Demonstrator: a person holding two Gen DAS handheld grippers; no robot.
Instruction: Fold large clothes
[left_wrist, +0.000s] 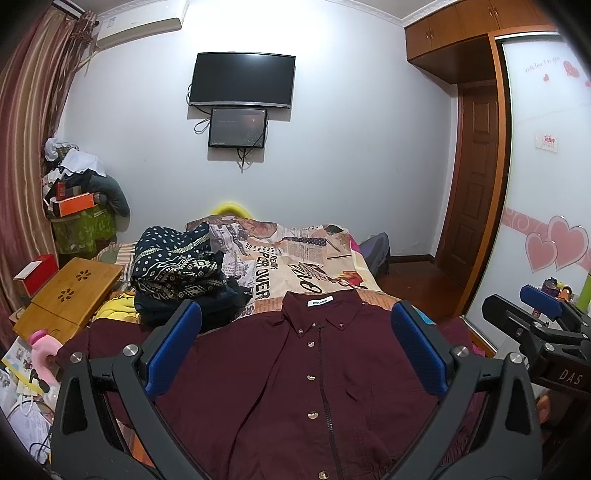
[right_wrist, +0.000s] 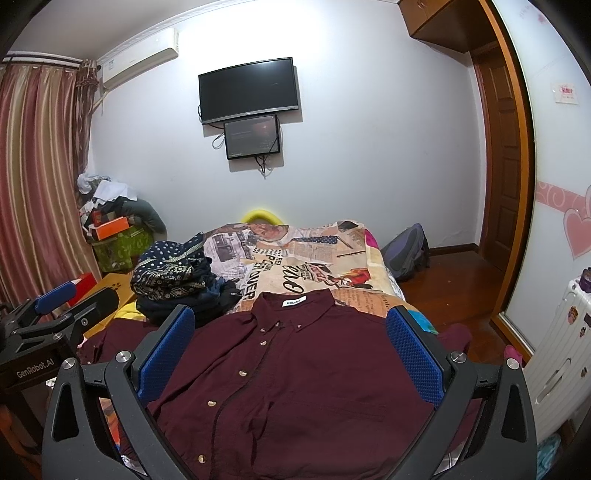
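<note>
Shirt (left_wrist: 295, 369) flat on bed, hem cut off by frame; left hand-held gripper (left_wrist: 295, 347), right hand-held gripper (right_wrist: 291, 354) spread, empty.

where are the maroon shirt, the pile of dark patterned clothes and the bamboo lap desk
maroon shirt (left_wrist: 295, 369), left wrist view, on the button placket at the chest
pile of dark patterned clothes (left_wrist: 177, 266), left wrist view, on the top patterned garment
bamboo lap desk (left_wrist: 70, 291), left wrist view, on its wooden top

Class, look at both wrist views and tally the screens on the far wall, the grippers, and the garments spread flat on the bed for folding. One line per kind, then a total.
Screens on the wall: 2, the large TV and the small monitor
Grippers: 2, the left gripper and the right gripper
Garments spread flat: 1, the maroon shirt
Total: 5
</note>
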